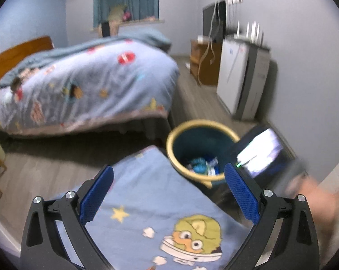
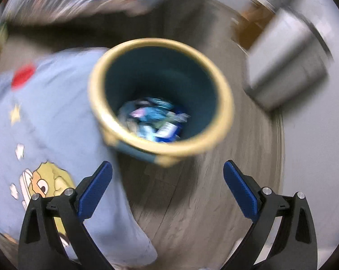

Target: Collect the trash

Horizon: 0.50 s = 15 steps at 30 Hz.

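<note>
The left gripper [image 1: 168, 192] is spread wide w/ nothing between its blue pads [image 1: 97, 194]; it hangs over a light blue blanket [image 1: 147, 202] w/ a yellow star and a cartoon face on it, and I can't tell if it touches the cloth. Just ahead and a bit to the right of it stands the trash bin [image 1: 176, 157], dark teal w/ a yellow rim, on the wood floor [image 1: 45, 164]. Blue and white trash [image 1: 203, 165] lies at the bottom of it. Past the right pad sits a lit screen [image 1: 261, 155], and a blurry hand [image 1: 315, 200] shows at the right edge. Far ahead on the left is a bed [image 1: 84, 83], and far ahead on the right a white box-like machine [image 1: 241, 76] stands by the wall. The right gripper [image 2: 168, 193] is also spread wide and holds nothing. It hangs above the bin [image 2: 223, 103], which is straight ahead of it, and looks down inside at the trash pile [image 2: 153, 119]. The pic is blurry. The same blanket [image 2: 57, 112] is on the left of this gripper, and the bare floor [image 2: 192, 202] is under it.
</note>
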Motion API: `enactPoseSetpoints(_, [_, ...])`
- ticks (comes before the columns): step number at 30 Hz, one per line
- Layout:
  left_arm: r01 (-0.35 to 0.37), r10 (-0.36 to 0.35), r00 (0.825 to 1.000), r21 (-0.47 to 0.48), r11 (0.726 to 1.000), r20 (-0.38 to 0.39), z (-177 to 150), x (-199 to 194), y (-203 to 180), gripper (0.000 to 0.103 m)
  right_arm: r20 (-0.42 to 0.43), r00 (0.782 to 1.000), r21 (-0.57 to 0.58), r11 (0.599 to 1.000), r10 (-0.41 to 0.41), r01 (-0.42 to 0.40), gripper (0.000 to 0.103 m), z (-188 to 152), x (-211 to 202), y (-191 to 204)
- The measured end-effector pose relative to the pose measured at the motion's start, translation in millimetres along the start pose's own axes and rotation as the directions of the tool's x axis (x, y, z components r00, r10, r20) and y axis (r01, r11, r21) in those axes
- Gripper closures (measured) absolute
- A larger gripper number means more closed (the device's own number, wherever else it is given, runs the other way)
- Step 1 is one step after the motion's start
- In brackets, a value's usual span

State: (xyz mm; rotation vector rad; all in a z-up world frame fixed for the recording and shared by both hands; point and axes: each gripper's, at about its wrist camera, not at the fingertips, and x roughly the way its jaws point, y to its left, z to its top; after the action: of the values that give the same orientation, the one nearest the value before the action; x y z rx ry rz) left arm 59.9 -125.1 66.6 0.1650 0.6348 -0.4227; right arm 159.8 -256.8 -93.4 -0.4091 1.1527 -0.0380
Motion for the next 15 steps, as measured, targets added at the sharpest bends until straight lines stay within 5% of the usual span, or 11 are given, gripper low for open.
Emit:
enactPoseSetpoints(3, [-0.018, 0.018, 1.0, -0.002, 1.0, 0.02, 2, -16, 23, 0.005, 0.043, 0.993, -0.132, 0.986, 0.107, -0.101, 0.006, 31, 2, 98])
enactPoseSetpoints(8, [-0.042, 0.04, 0.999, -0.064, 0.997, -0.02, -2, -25, 66, 0.005, 0.128, 0.919, -0.183, 0.92, 0.373, -0.347, 0.006, 69, -11, 281])
enactPoseSetpoints(10, [-0.043, 0.04, 0.999, -0.104, 0.994, -0.024, -5, -29, 83, 0.005, 0.181, 0.893, -0.166, 0.908, 0.412, -0.386, 0.006, 79, -22, 339])
enactPoseSetpoints(15, [-0.054, 0.047, 0.998, -0.15, 0.987, -0.047, -16, -32, 113, 0.005, 0.235, 0.894, -0.017, 0.922, 0.381, -0.388, 0.006, 94, -27, 409])
